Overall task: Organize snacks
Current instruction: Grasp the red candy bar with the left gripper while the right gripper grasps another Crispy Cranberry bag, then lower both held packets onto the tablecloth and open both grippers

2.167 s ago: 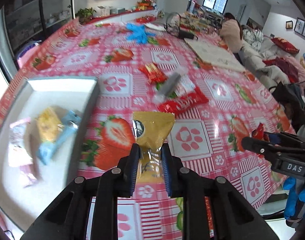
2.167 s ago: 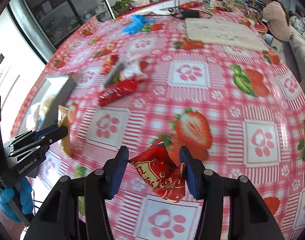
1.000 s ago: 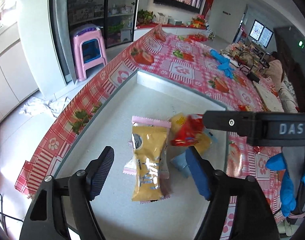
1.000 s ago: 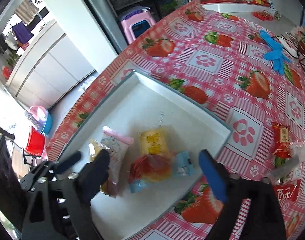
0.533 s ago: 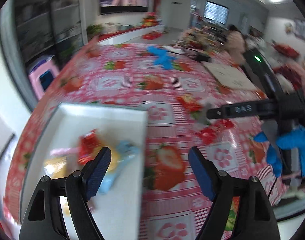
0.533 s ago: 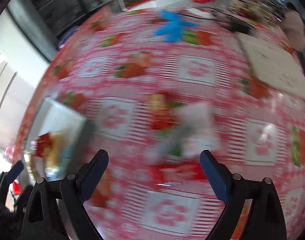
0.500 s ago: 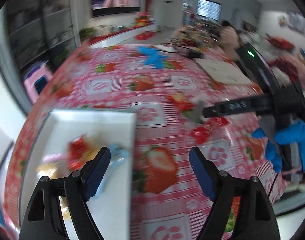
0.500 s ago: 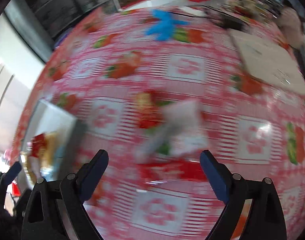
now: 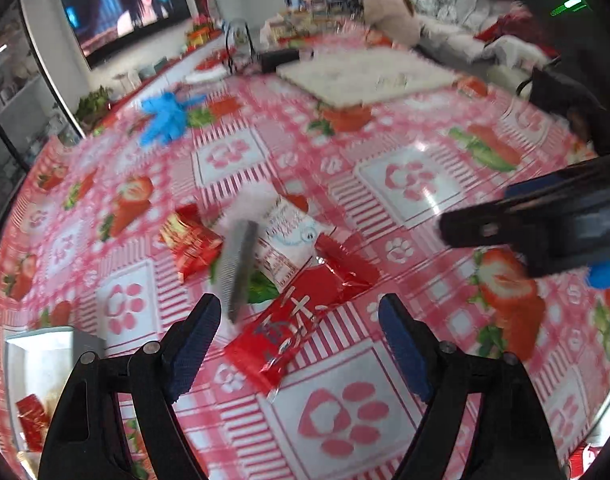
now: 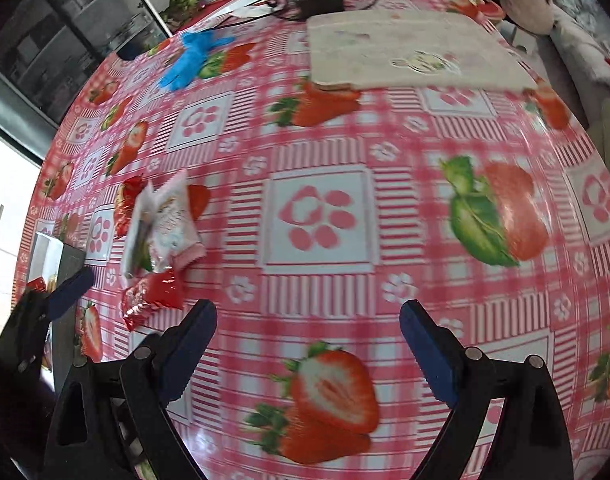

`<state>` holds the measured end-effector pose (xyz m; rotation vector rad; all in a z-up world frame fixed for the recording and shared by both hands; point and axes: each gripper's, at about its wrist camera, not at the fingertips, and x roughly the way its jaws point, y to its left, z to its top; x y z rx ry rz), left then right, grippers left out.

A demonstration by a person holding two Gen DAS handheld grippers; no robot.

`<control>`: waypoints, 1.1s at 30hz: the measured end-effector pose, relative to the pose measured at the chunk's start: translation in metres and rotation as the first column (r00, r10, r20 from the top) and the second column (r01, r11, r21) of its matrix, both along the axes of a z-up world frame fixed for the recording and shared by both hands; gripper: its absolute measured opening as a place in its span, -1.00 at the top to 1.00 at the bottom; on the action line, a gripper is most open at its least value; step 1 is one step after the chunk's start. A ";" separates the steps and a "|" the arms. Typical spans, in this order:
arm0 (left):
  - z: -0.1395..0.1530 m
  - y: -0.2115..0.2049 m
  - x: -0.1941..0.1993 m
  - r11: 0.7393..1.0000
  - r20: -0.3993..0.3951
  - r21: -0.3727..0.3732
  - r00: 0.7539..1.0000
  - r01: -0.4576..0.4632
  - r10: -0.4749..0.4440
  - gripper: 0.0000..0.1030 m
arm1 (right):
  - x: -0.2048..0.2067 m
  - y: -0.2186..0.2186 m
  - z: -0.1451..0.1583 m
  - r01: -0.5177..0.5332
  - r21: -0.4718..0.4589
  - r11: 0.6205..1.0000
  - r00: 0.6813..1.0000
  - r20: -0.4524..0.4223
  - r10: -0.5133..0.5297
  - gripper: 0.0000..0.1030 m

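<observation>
My left gripper is open and empty, just above a long red snack packet on the strawberry tablecloth. Behind it lie a white packet, a grey stick packet and a small red-gold packet. The white tray with snacks in it is at lower left. My right gripper is open and empty over bare cloth; it also shows in the left wrist view. The same packets lie to its left: the red one and the white one.
Blue gloves lie far left on the table. A beige mat lies at the far side with a black device and cables behind it. The tray's corner and the left gripper are at the right wrist view's left edge.
Both grippers let go of their snacks into the tray and swung back over the table. The left one now hovers over the loose packets; the right one has moved right.
</observation>
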<state>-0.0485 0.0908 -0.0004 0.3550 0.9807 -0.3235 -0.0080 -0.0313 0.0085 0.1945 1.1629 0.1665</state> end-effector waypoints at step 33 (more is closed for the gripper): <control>-0.001 0.069 -0.096 0.944 -0.082 -0.096 0.948 -0.316 0.309 0.45 | -0.042 0.052 -0.012 -0.149 -0.212 0.966 0.982 0.084 0.170 0.19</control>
